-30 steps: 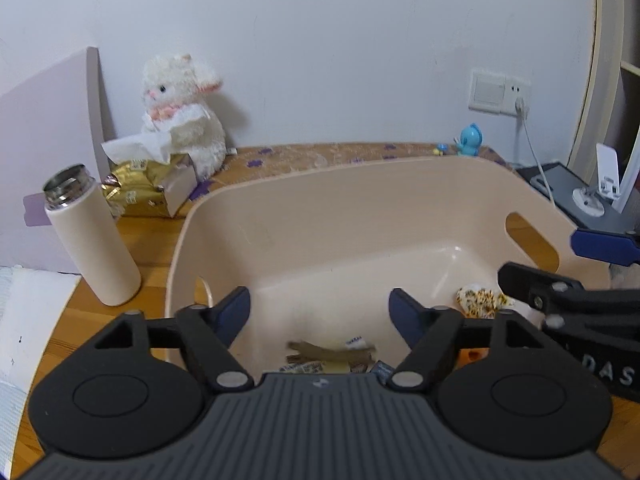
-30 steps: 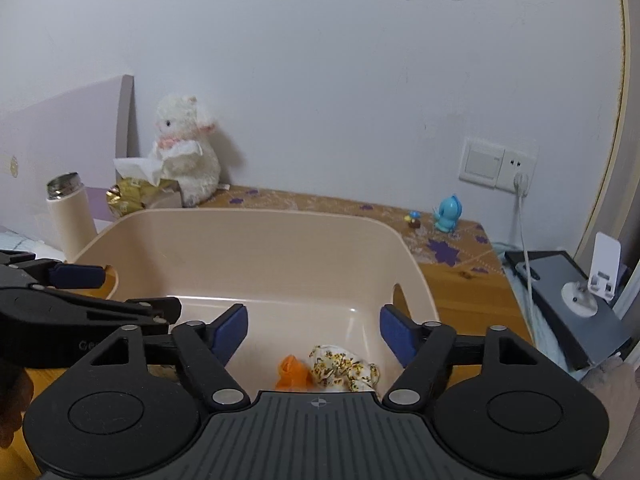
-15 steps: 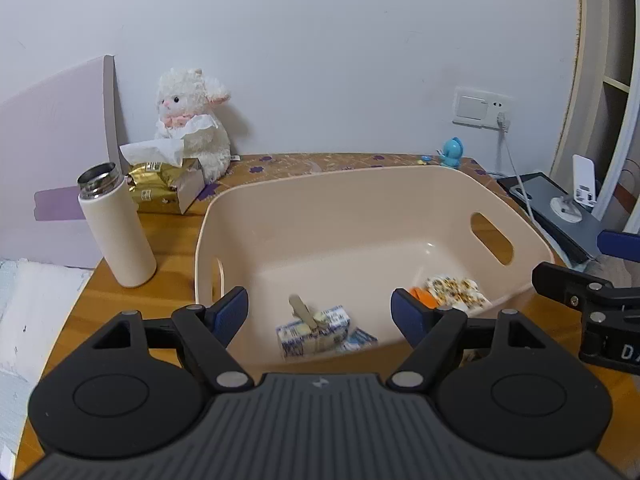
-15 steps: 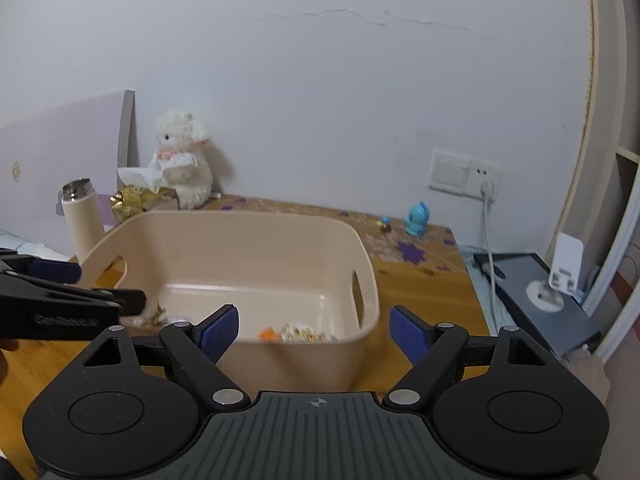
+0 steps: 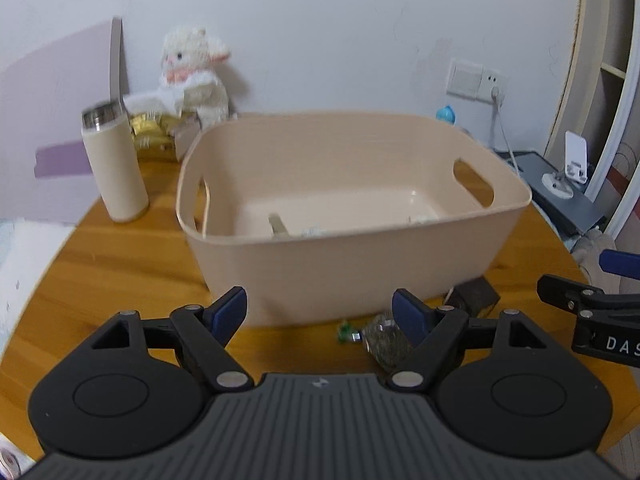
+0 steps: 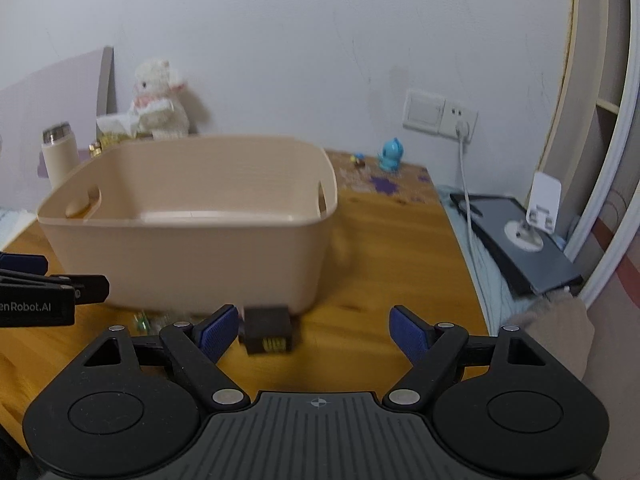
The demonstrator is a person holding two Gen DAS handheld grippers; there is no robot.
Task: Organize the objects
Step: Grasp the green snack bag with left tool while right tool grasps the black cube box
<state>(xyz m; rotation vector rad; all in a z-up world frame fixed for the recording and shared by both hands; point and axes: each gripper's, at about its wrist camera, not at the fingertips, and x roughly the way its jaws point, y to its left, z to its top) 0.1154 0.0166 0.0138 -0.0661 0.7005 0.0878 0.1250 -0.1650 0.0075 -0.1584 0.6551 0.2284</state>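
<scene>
A beige plastic bin [image 5: 352, 216] [image 6: 192, 216] with handle slots stands on the wooden table [image 5: 120, 264]; only scraps of its contents show over the near wall. In front of it lie a small black box [image 6: 267, 330] [image 5: 476, 294] with a yellow end and a clear bag of dark bits [image 5: 384, 340] beside a small green piece [image 5: 343, 330]. My left gripper [image 5: 320, 310] is open and empty, low before the bin. My right gripper [image 6: 312, 330] is open too, with the black box just inside its left finger [image 6: 216, 330].
A cream flask [image 5: 114, 160] stands left of the bin, with a white plush lamb [image 5: 192, 76] and gold tissue box [image 5: 154, 136] behind. A blue figurine [image 6: 391, 156] sits at the back. Off the table's right edge lie a dark tablet [image 6: 520, 240] and a cable [image 6: 464, 184].
Both grippers have pulled back and dropped from above the bin to table height in front of it. The black box and the bag have come into view.
</scene>
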